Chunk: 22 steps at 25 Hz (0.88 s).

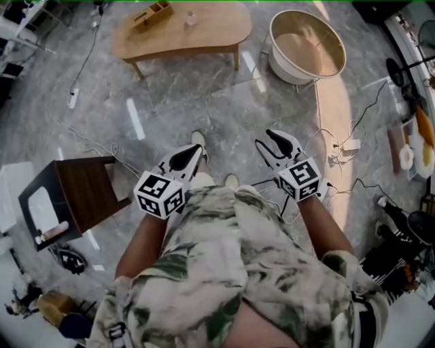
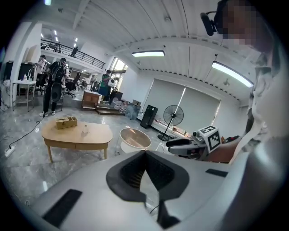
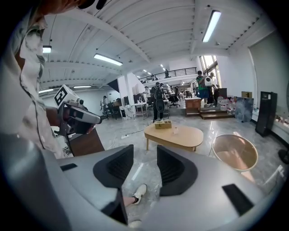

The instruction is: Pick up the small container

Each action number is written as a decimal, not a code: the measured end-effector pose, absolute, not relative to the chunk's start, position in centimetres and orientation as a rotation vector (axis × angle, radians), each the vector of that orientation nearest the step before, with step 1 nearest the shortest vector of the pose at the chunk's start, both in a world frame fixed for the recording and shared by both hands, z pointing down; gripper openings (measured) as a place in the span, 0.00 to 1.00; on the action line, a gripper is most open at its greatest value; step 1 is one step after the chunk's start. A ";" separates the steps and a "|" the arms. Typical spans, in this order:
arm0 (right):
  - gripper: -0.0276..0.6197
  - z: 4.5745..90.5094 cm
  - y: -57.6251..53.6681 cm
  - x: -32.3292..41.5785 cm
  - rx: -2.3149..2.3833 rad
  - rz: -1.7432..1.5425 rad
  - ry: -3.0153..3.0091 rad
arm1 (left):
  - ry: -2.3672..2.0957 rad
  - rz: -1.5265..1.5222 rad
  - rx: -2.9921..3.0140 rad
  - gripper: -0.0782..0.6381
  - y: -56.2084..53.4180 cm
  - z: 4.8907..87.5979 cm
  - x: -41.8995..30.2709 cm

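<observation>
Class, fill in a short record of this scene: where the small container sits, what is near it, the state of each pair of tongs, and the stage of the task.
Small container: on the oval wooden table
Also on table: wooden box, apart from the container
Beside table: round tub
Left tongs: shut, empty
Right tongs: open, nothing between them
Task stage: container not yet reached; both tongs well short of the table

Glossy grey stone floor (image 1: 183,102); pale matt wood table (image 1: 211,34); dark wood side table (image 1: 88,187).
</observation>
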State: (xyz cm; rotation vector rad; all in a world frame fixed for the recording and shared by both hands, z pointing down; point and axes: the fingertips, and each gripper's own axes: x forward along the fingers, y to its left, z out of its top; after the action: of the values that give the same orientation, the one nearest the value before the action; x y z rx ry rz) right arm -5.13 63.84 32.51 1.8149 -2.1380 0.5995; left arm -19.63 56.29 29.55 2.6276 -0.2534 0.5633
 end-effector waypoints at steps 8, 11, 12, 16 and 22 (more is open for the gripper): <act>0.31 32.0 54.1 -4.0 1.809 0.628 -2.093 | -0.197 0.525 2.601 0.14 45.4 30.8 -16.8; 0.30 31.5 48.6 -4.3 1.782 0.622 -2.098 | -0.181 0.508 2.615 0.14 40.2 30.2 -16.2; 0.30 31.5 46.8 -4.4 1.769 0.622 -2.098 | -0.184 0.500 2.618 0.14 38.4 30.0 -16.2; 0.30 31.2 39.6 -5.2 1.725 0.613 -2.109 | -0.206 0.486 2.629 0.14 31.9 29.8 -17.2; 0.29 30.7 31.7 -7.4 1.656 0.577 -2.135 | -0.269 0.473 2.615 0.14 25.3 30.4 -20.3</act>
State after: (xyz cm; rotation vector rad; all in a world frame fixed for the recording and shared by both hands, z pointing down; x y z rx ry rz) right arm -7.37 31.66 30.74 1.6564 -2.1348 0.5769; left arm -20.28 25.32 30.45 2.6146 -0.2688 0.4726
